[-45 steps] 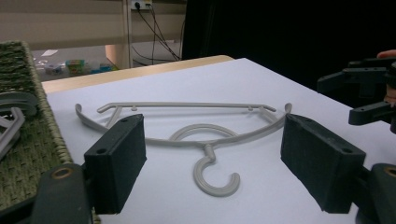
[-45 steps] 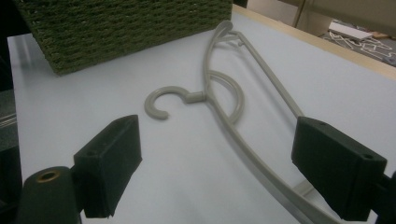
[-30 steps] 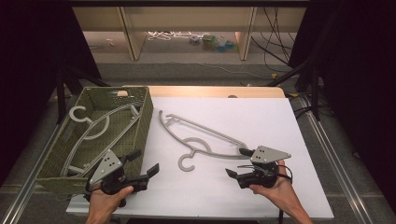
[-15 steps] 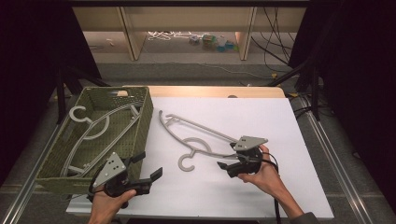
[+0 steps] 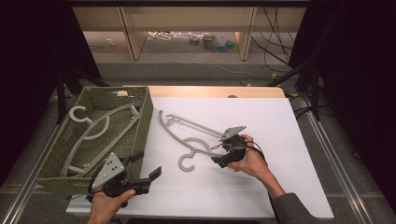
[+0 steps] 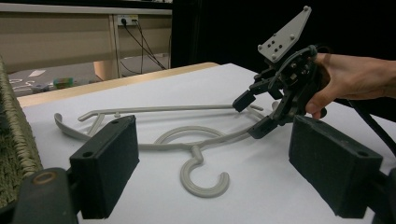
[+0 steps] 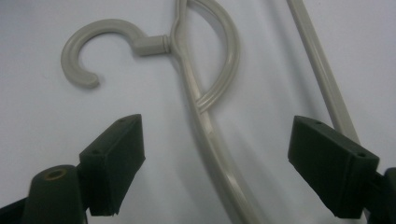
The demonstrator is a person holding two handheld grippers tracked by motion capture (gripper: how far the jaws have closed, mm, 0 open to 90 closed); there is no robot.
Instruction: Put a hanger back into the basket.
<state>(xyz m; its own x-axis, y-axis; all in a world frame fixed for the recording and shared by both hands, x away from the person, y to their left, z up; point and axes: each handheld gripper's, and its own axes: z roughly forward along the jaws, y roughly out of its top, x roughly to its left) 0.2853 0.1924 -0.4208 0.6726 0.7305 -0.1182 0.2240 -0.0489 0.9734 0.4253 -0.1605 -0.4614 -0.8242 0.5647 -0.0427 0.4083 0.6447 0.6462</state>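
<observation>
From the high view, a grey hanger lies flat on the white bench about midway across, its hook toward the near edge and its arms running back toward the far left corner. The right claw is at the hanger's right arm with its jaws spread; whether they touch the plastic cannot be told from here. The left claw hovers near the near left corner, jaws parted and gripping nothing, just beside a green woven basket that sits along the left edge. A second grey hanger lies inside the basket.

In the left gripper view, the left claw's two black pads stand wide apart over the bench with the hanger's hook between them, farther off. Beyond, the right claw sits low at the hanger's arm, one jaw above it and one at bench level.

In the right gripper view, the right claw's jaws stand open on either side of the hanger's curved arm, which runs up between them without touching either pad. The straight bar passes close to the right-hand pad.

No writing or brand mark can be read on any of these things.
</observation>
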